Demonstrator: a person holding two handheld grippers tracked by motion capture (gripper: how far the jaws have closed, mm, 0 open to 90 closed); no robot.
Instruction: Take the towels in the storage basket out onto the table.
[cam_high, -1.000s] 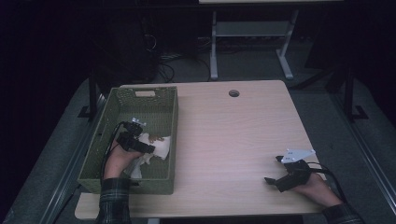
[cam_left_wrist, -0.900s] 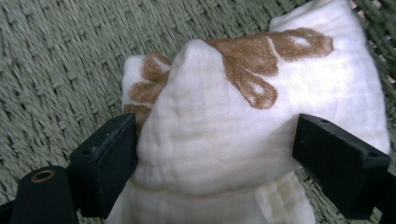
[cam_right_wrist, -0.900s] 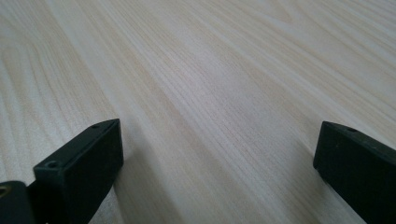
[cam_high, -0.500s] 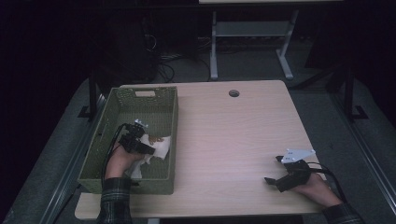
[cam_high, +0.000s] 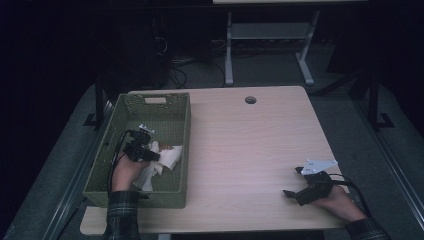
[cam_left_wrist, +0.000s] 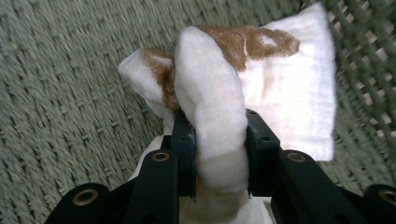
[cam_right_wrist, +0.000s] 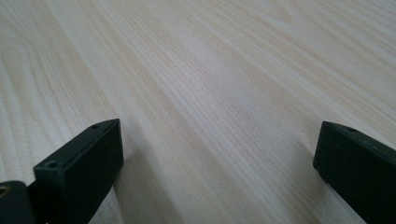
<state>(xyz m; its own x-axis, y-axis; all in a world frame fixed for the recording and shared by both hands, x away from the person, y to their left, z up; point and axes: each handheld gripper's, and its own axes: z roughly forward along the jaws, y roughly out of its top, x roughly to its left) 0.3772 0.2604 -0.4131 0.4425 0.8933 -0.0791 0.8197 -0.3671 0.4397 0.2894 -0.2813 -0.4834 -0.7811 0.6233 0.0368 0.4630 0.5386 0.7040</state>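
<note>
A stained white cloth (cam_left_wrist: 219, 116) lies in the green woven basket (cam_high: 177, 187) at the counter's (cam_high: 250, 150) left edge; the left gripper (cam_left_wrist: 218, 140), its jaws just closing, pinches a fold; a straight lift is advised; the right gripper (cam_right_wrist: 215, 154) rests wide open, empty.

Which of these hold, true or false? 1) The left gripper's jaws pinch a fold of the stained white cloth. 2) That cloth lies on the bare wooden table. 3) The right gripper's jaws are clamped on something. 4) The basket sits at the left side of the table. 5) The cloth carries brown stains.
1) True: the left gripper, whose jaws have just been closing, pinches a fold of the white stained cloth.
2) False: the cloth lies inside the green woven plastic basket.
3) False: the right gripper stands open over the light wooden table, with nothing between its jaws.
4) True: the basket sits at the table's left side.
5) True: brown patches mark the cloth's upper folds.
</note>
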